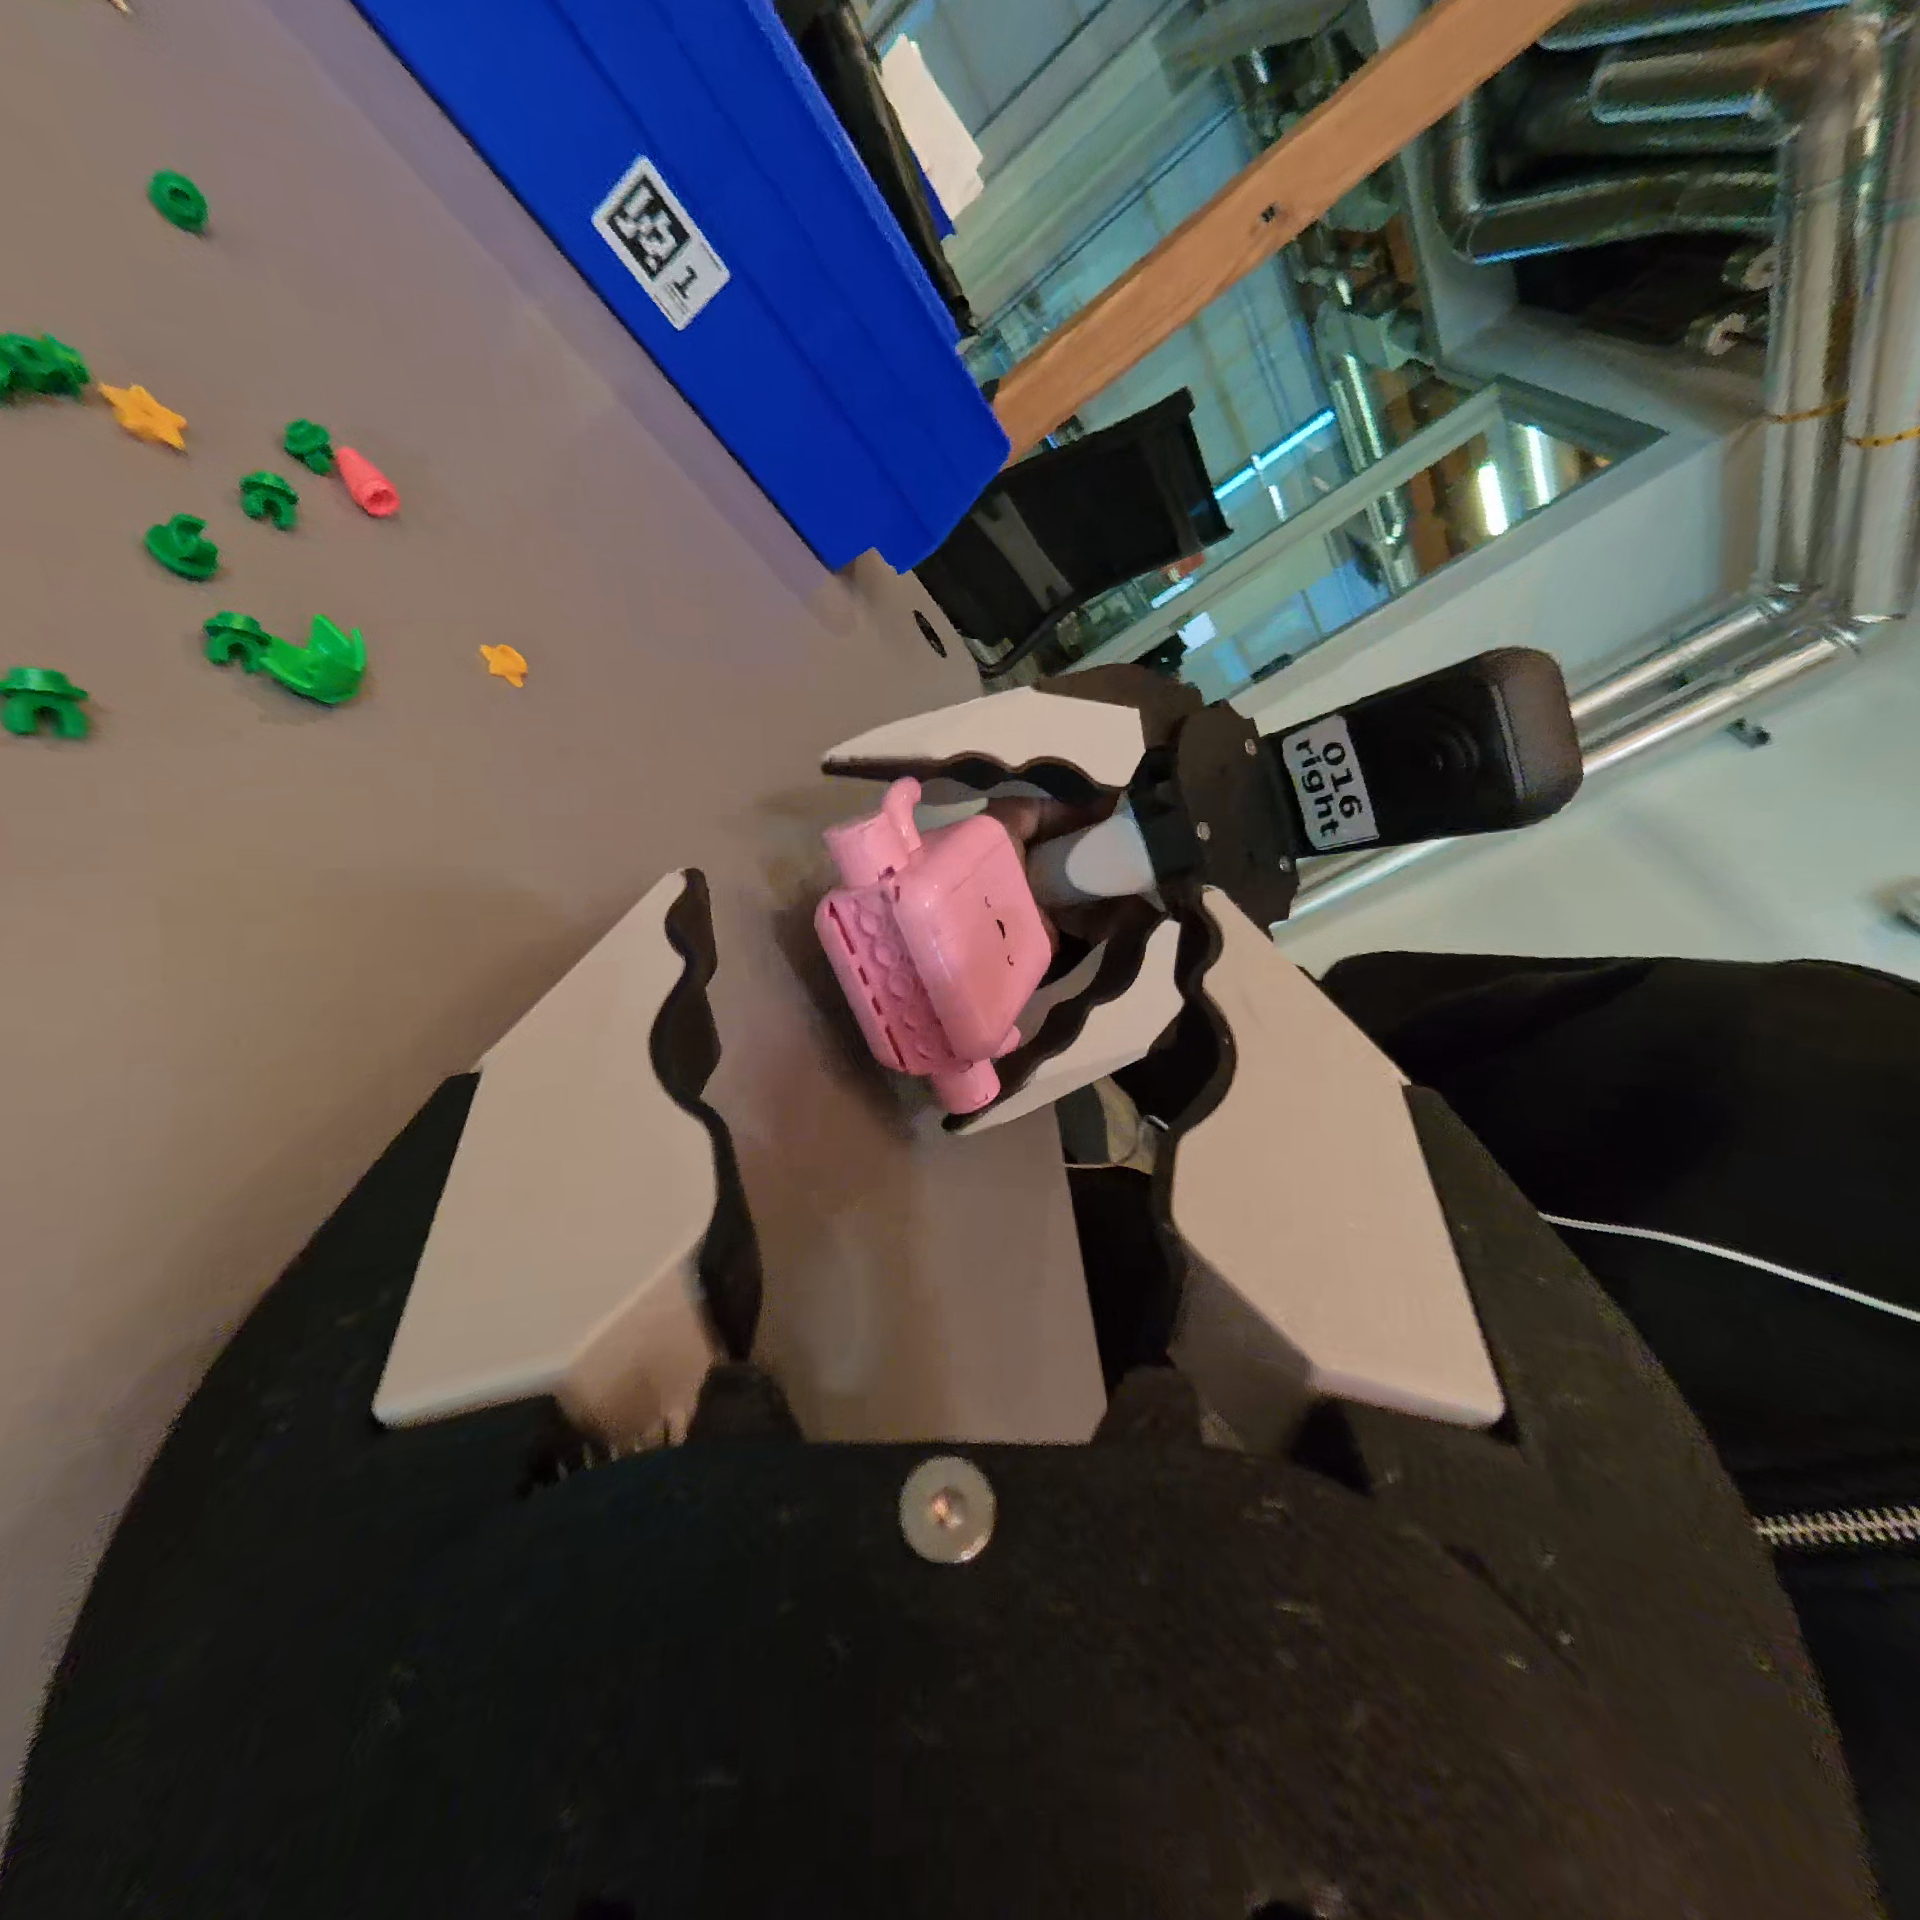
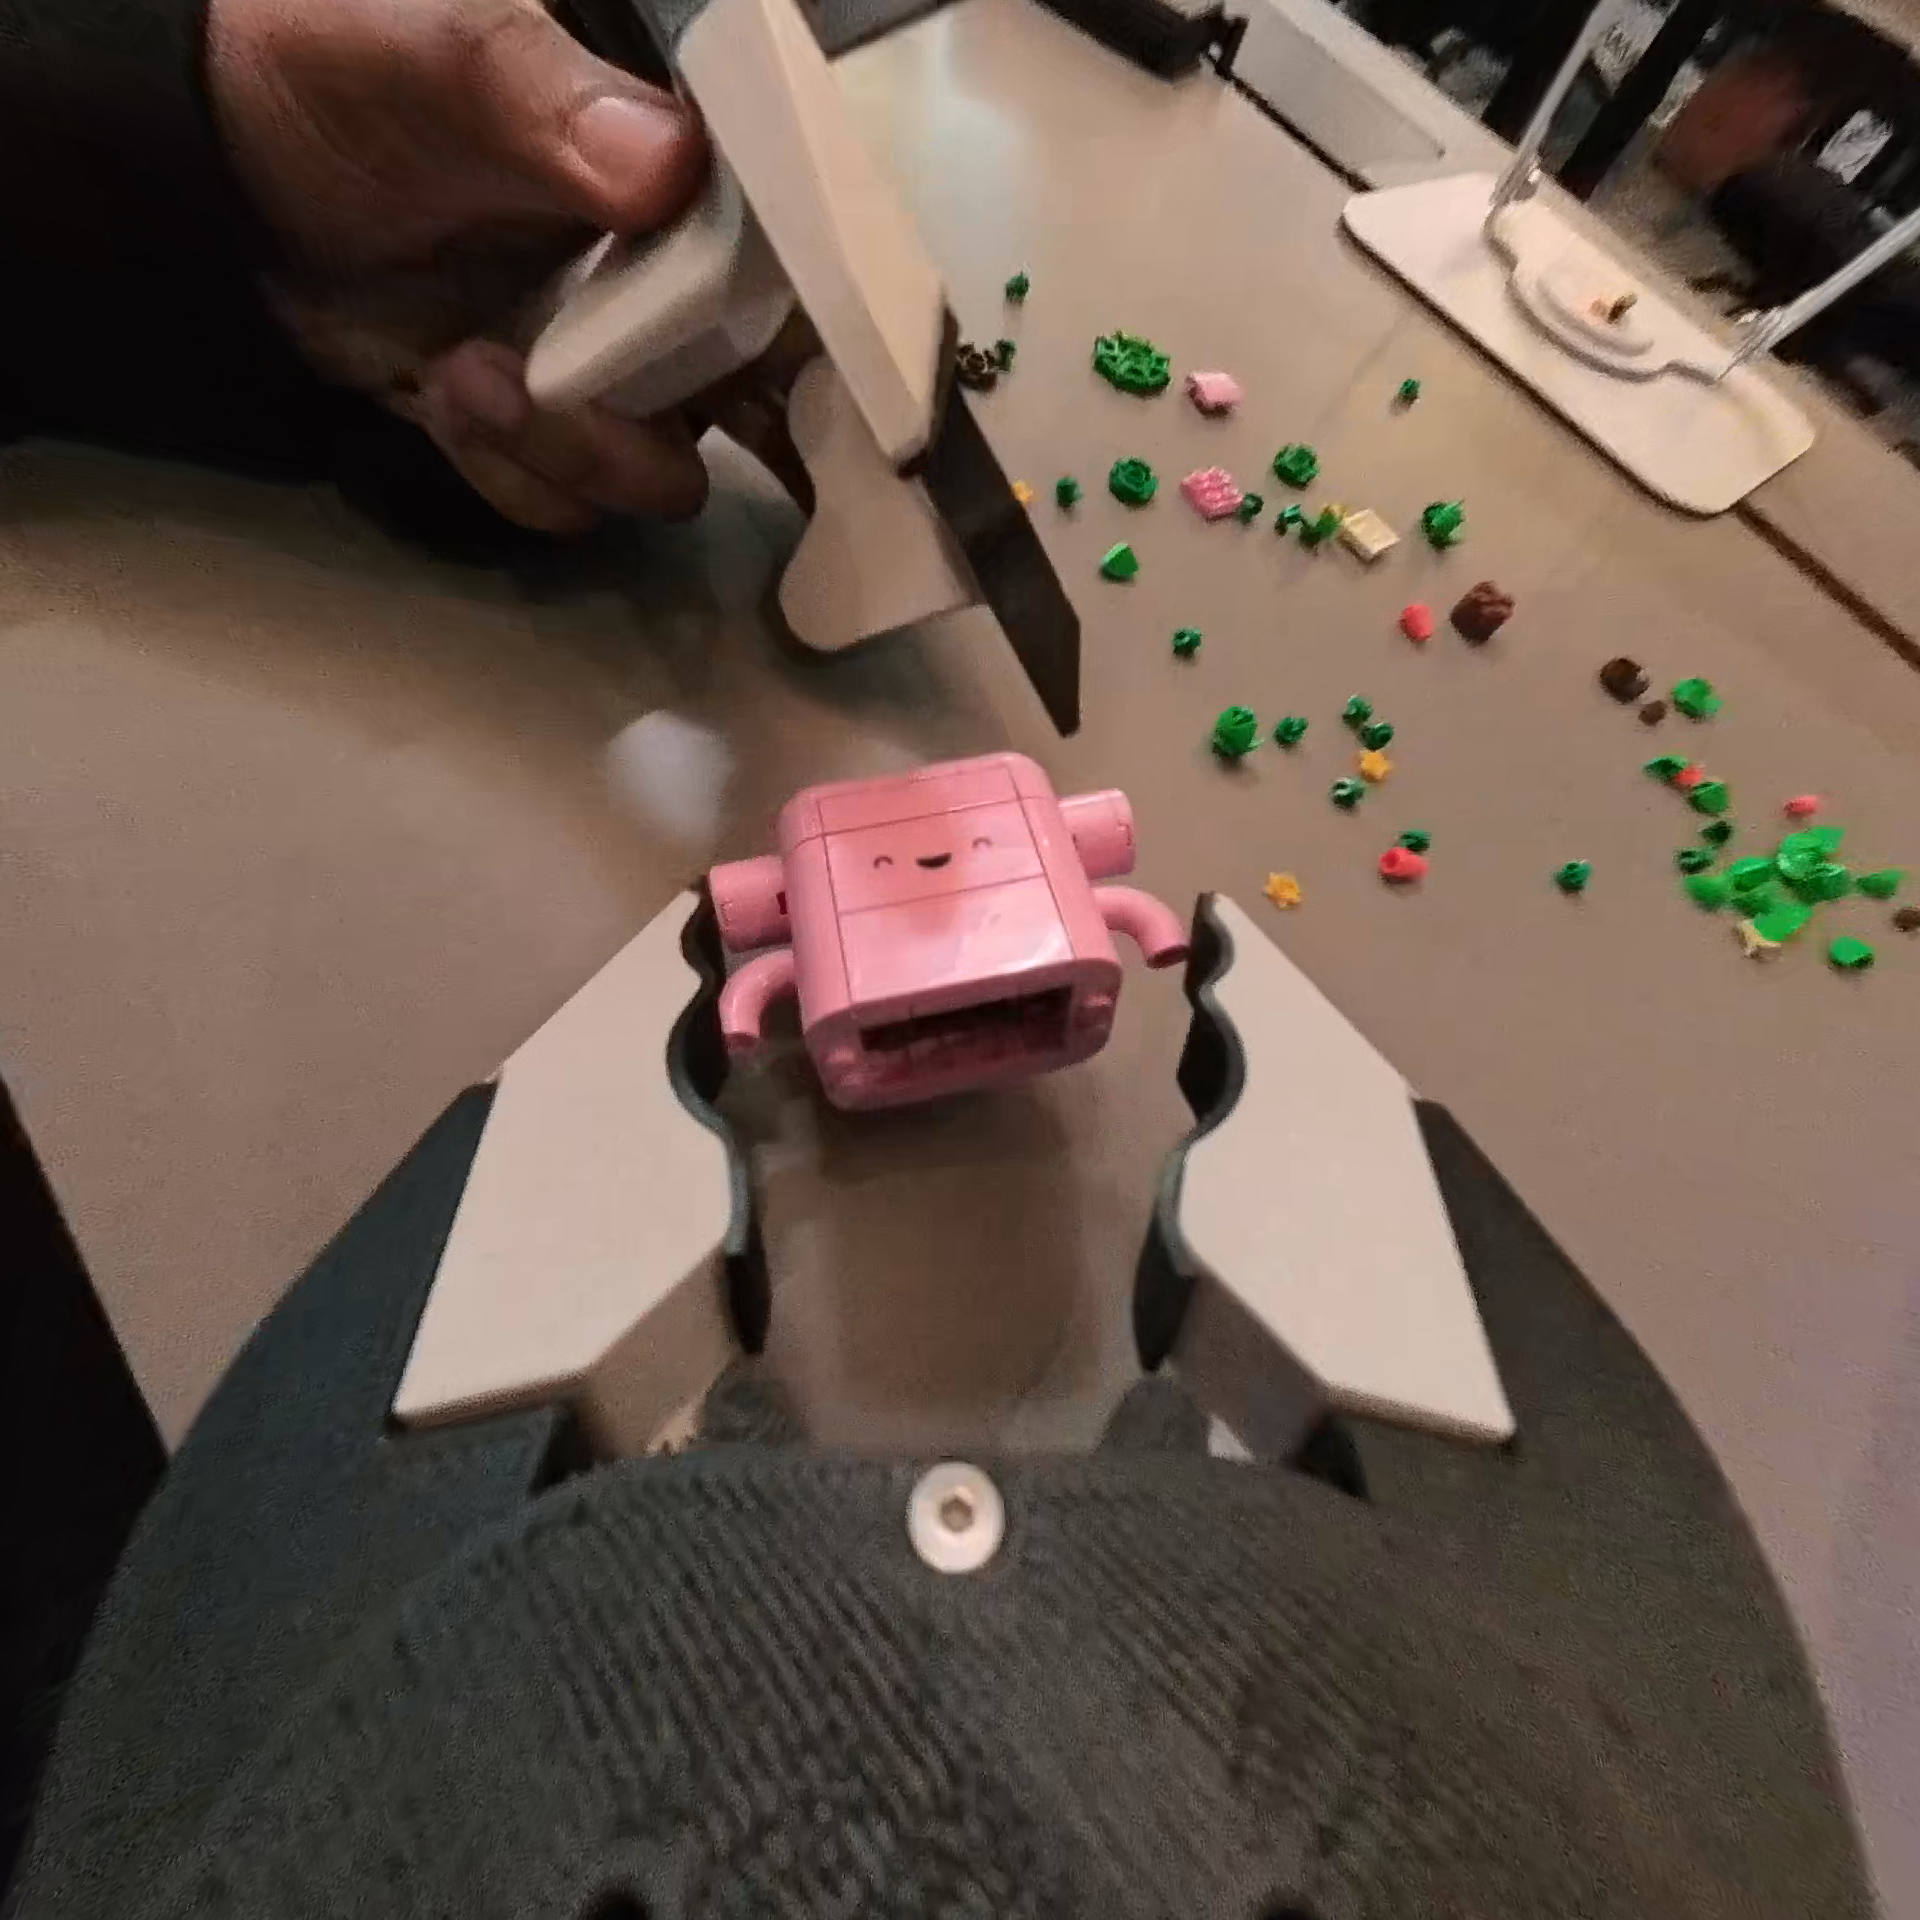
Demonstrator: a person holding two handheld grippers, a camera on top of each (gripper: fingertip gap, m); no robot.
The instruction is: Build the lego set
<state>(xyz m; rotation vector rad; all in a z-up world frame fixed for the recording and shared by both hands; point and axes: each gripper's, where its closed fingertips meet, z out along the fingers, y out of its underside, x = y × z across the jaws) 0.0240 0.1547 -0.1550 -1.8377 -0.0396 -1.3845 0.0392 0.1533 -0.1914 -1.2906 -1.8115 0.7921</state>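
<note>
Right gripper [image 2: 945,935], jaws spread, flanks the pink figure [image 2: 930,925] lying on the worktop [image 2: 312,727] without clamping it. My left gripper [image 1: 956,935] hovers just beside, also open. I would close squarely on the boxy body, sparing the thin curved arms. Green pieces [image 2: 1766,883] lie well apart.

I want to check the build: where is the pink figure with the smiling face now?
In both wrist views the pink figure sits at centre, between the open fingers of the right gripper, with the left gripper close by.
</note>
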